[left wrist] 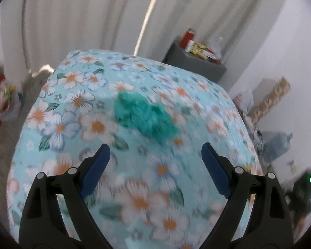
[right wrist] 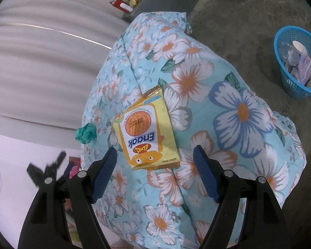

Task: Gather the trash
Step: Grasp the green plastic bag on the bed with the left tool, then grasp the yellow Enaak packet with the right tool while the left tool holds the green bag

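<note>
right tool (right wrist: pixel 154 159): jaws wide, empty, poised just short of the packet
left tool (left wrist: pixel 155 157): jaws wide, empty, above the bed, short of the wad
packet: yellow flat foil "Enaak" noodle-snack packet (right wrist: pixel 147 128), mid floral blue bedsheet (right wrist: pixel 228 112)
wad: teal crumpled wad (left wrist: pixel 145 116), near bed's far edge
bin: blue plastic mesh basket (right wrist: pixel 280 41) on floor, well apart
risk: flat packet on soft sheet; pads may pinch fabric or slide it off

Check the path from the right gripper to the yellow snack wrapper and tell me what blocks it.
Nothing visible does. The right gripper is open just short of the yellow snack wrapper, which lies flat on the floral cloth. The teal crumpled wad sits off to the side, clear of that path.
</note>
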Demonstrator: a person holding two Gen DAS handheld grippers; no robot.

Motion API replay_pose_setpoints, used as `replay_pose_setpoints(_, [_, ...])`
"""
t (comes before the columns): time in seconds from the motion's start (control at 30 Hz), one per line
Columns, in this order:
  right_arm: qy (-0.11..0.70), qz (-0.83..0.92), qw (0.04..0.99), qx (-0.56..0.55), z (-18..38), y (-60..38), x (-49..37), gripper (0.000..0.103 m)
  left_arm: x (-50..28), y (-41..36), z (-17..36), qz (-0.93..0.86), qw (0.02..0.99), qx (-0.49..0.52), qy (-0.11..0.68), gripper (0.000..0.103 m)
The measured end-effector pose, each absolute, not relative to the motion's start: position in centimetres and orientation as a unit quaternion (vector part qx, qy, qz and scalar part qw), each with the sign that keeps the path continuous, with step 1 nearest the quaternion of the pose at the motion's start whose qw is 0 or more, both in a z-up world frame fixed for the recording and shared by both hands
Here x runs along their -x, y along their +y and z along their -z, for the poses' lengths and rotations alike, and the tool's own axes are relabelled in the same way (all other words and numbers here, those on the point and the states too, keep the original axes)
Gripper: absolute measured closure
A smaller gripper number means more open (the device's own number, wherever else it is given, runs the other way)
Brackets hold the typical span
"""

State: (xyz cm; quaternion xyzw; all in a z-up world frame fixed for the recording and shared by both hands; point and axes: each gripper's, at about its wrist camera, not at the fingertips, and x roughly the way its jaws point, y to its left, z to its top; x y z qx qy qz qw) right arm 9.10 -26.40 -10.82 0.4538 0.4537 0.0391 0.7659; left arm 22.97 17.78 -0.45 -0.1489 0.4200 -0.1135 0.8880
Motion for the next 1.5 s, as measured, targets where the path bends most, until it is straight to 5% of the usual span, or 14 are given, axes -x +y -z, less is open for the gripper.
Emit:
replay_pose_setpoints(0.37, [0.463,-0.029,0.763,-0.449,11.4,-26.0,-9.8,0.029,-32.2,19.6,7.0,0.023,0.806,0.322,0.496,0.018])
replay_pose_setpoints(0.6, [0.463,-0.028,0.762,-0.451,11.6,-26.0,-9.8,0.029,-32.4,14.8,5.9,0.028,0.853,0.248,0.459,0.032])
replay_pose_setpoints(0.77, [0.460,-0.031,0.763,-0.454,11.6,-26.2,-9.9,0.029,-32.5,11.2,5.0,0.075,0.884,0.162,0.433,0.060])
replay_pose_setpoints(1.17, [0.449,-0.048,0.762,-0.463,11.6,-27.5,-9.1,0.029,-23.6,8.6,2.4,0.257,0.826,0.104,0.490,0.063])
replay_pose_setpoints(1.5, [0.444,-0.071,0.764,-0.463,11.3,-27.5,-9.2,0.030,-13.9,5.3,3.9,0.366,0.744,-0.043,0.557,0.060])
